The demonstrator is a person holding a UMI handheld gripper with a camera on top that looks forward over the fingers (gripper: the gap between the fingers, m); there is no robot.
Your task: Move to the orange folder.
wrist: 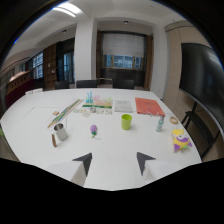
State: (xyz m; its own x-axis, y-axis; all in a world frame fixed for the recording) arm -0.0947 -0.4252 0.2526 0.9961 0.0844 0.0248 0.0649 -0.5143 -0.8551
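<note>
Table [115, 145]: smooth, matt white. Cup [60, 132]: shiny metal. Green cup [126, 121]: plastic-looking. Folder [148, 106]: matt orange. Sheet [122, 105]: paper.

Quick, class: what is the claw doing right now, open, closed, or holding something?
Claw: open, holding nothing; bare white table between its fingers, orange folder far beyond them.
</note>
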